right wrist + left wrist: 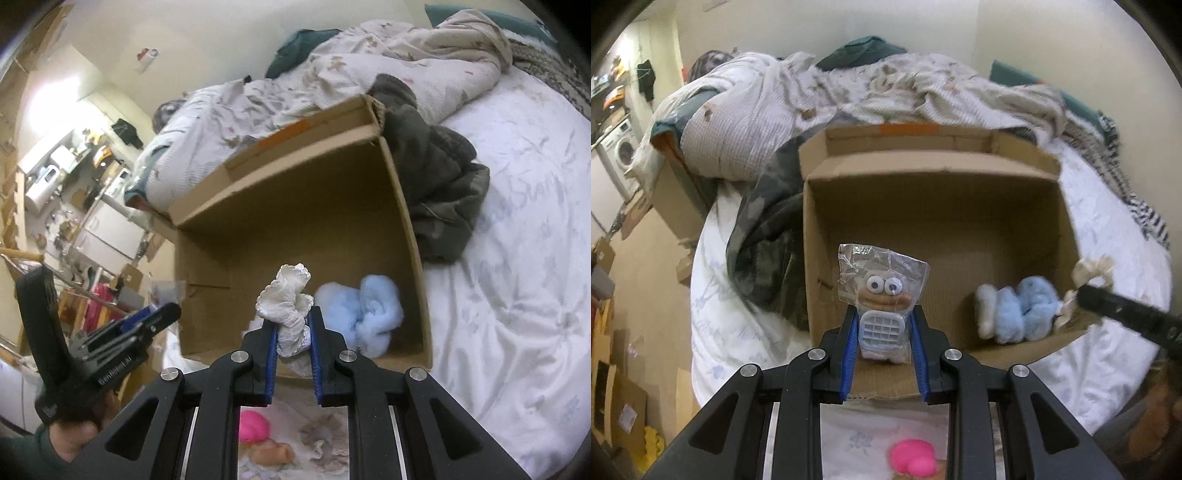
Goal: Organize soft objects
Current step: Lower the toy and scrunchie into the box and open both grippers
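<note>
Holding over cardboard box (1067, 206) for deposit: left gripper (884, 325) clenching bagged toy (882, 295); right gripper (293, 328) clenching white cloth (288, 299).

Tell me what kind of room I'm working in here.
Most likely a bedroom in a small flat. The cardboard box sits on a bed with a rumpled duvet, and a washing machine stands beyond the bed's end, which suggests a kitchen or laundry corner.
</note>
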### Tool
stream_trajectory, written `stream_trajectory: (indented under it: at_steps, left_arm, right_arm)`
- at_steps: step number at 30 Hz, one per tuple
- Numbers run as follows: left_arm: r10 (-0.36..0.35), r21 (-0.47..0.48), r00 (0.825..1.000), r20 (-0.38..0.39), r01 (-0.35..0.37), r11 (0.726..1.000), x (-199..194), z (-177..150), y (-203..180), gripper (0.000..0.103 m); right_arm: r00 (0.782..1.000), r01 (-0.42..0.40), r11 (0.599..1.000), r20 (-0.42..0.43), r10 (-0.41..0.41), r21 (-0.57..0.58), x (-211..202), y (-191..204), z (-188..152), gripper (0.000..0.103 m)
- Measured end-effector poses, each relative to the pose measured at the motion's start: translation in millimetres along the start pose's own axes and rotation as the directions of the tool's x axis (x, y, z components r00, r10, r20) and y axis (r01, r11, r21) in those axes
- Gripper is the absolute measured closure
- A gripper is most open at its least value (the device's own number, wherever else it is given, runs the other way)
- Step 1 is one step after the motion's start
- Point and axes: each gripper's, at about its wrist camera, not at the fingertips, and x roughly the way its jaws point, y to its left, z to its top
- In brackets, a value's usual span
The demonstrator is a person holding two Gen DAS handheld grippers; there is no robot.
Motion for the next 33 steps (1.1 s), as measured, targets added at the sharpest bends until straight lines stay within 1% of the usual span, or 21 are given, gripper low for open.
stream_trajectory:
  at_steps: [1, 2, 3, 6, 9, 12, 21, 29, 33]
  left_arm:
    - [-0.006, -0.016, 1.0, -0.009, 0.006, 1.0, 2.7, 0.3, 0.3, 0.079]
    - [-0.029, -0.029, 1.0, -0.005, 0.029, 0.999, 4.0, 1.9, 0.6, 0.079]
    - [-0.037, -0.026, 0.999, 0.001, 0.037, 0.999, 5.1, 3.5, -0.4, 0.079]
    - [-0.023, -0.008, 1.0, -0.001, 0.023, 1.0, 10.5, 3.2, -2.2, 0.079]
    - [-0.042, -0.034, 0.998, -0.039, 0.041, 0.999, 21.4, 1.9, -0.2, 0.079]
    - [-0.044, -0.035, 0.998, -0.054, 0.042, 0.998, 26.8, -0.1, -1.6, 0.079]
    - [-0.066, -0.031, 0.996, -0.056, 0.064, 0.997, 30.6, -2.8, -4.0, 0.079]
    - [-0.072, -0.055, 0.996, -0.051, 0.07, 0.996, 32.7, -3.0, -0.3, 0.078]
    - [-0.06, -0.054, 0.996, -0.064, 0.056, 0.997, 34.8, -3.7, -0.9, 0.077]
  right_arm:
    - [1.0, 0.008, 1.0, -0.005, -0.008, -0.002, 1.5, -0.4, -0.1, 0.086]
    - [1.0, 0.008, 1.0, -0.013, -0.008, 0.004, 4.1, -2.3, 0.6, 0.086]
    - [1.0, 0.007, 1.0, -0.02, -0.007, 0.011, 7.0, -4.0, 0.9, 0.086]
    - [0.999, 0.019, 1.0, -0.035, -0.018, 0.014, 14.6, -4.2, 1.9, 0.086]
    - [0.999, 0.02, 1.0, -0.045, -0.019, 0.016, 20.9, -2.1, 1.8, 0.086]
    - [0.998, 0.024, 1.0, -0.055, -0.023, 0.011, 27.4, 1.0, 3.5, 0.086]
    - [0.995, 0.025, 1.0, -0.096, -0.024, 0.008, 41.9, 3.2, 2.7, 0.086]
    - [0.995, 0.025, 1.0, -0.101, -0.024, 0.014, 44.6, 2.8, 3.8, 0.086]
    - [0.994, 0.027, 1.0, -0.102, -0.025, 0.015, 45.2, 2.0, 3.4, 0.086]
